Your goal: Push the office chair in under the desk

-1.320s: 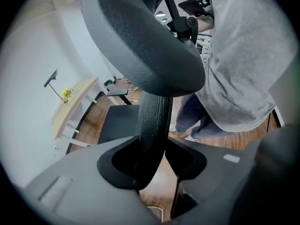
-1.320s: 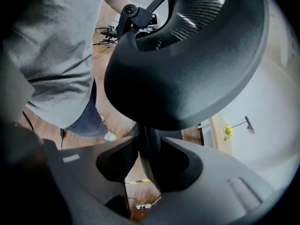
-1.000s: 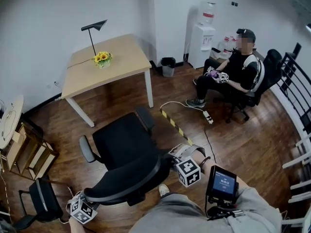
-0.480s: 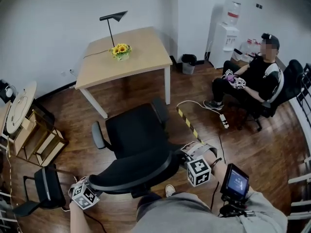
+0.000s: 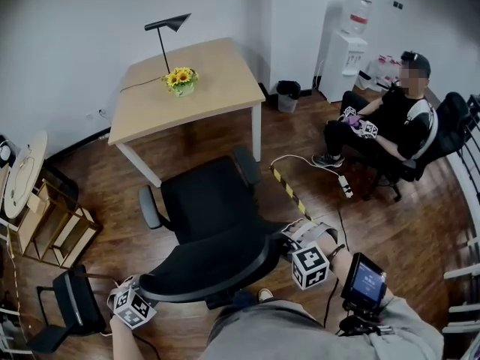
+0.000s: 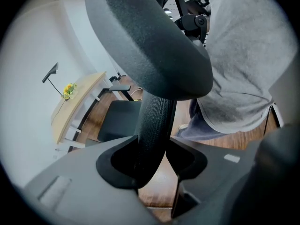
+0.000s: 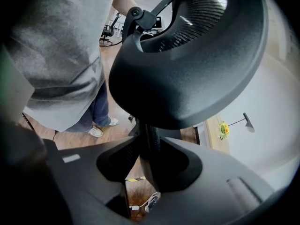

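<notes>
Chair (image 5: 210, 205) and surface (image 5: 217, 81) are well apart: the seat stands on the wooden floor (image 5: 112, 223) short of the surface's near edge, and no part of it is under the top yet. The chair lies directly ahead of both tongs, between them and the surface, with its seat facing the gap between the two front legs.

The left tongs (image 6: 153, 139) are pinched on the left end of the backrest (image 5: 202, 265), whose dark rim runs straight up between the jaws. The right tongs (image 7: 148, 138) are pinched on the right end of it in the same way.

In the head view the backrest's long axis runs from lower left to upper right, so the right tongs sit a little nearer the surface than the left. A line square to that axis points up and slightly left, about at the middle of the surface, where a pot of yellow flowers (image 5: 180, 77) stands. By my reading an even push from both hands would carry the chair in; more from one side would swing it toward a leg.
</notes>
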